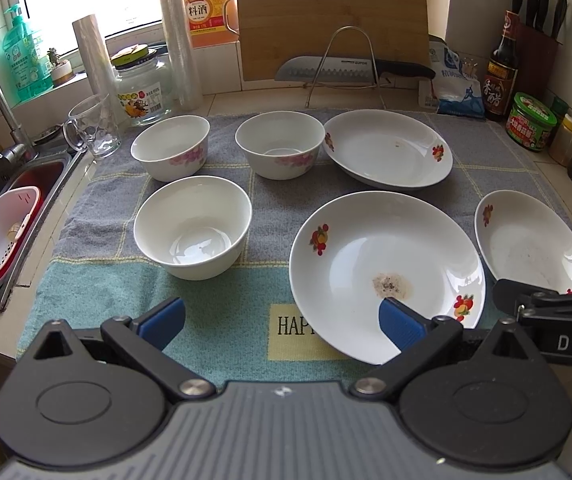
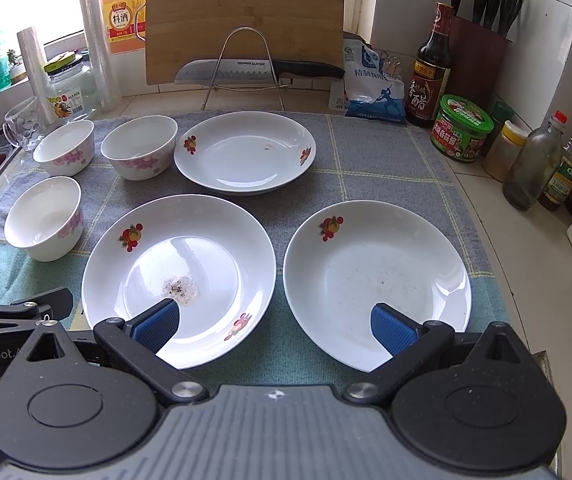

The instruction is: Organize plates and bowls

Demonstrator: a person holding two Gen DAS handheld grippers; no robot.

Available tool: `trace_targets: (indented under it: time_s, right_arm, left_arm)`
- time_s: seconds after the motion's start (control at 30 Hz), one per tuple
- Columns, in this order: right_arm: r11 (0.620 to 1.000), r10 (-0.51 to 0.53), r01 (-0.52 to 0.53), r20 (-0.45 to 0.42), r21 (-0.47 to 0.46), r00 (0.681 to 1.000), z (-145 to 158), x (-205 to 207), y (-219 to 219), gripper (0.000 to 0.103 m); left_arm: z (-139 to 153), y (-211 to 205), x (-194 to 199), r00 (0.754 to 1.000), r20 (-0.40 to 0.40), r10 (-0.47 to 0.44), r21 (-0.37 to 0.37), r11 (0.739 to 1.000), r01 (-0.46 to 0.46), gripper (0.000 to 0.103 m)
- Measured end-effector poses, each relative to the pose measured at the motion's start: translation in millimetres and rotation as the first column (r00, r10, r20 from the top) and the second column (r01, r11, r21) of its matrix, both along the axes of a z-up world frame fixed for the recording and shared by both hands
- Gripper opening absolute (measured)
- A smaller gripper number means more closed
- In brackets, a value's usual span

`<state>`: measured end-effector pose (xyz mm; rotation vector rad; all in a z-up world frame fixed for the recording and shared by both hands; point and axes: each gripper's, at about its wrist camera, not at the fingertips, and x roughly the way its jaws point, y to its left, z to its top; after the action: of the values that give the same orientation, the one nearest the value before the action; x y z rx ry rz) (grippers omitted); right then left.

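- Left tool (image 1: pixel 282 320): fingers spread wide, empty, hovering low over the near edge of the towel (image 1: pixel 222 320) on the tabletop, between near bowl (image 1: pixel 192 226) and stained plate (image 1: pixel 386 272).
- Right tool (image 2: pixel 276 326): also spread, nothing held, straddling the gap between stained plate (image 2: pixel 178 276) and right plate (image 2: pixel 378 280).
- Further out: back plate (image 2: pixel 245 153); looks like a 2nd rim beneath it, can't confirm.
- 2 more bowls, back-left bowl (image 1: pixel 171 147) and back-mid bowl (image 1: pixel 280 145), side by side, apart.
- Progress est.: barely begun. No bowls nested, 3 plates spread singly; stacking of both groups still to do.
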<state>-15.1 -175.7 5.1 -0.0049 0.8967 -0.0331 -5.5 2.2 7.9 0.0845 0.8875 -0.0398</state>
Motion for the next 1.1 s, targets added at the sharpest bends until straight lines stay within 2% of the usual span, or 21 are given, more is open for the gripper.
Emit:
trace_targets:
  time_s: [1.1]
  right_arm:
    - [1.000,-0.002,0.002,0.008,-0.006,1.000,3.1,-0.2,1.7,0.103]
  left_arm:
    - [3.1,-0.9,4.0,1.000,0.001,-0.006,0.006,1.000,0.006,0.102]
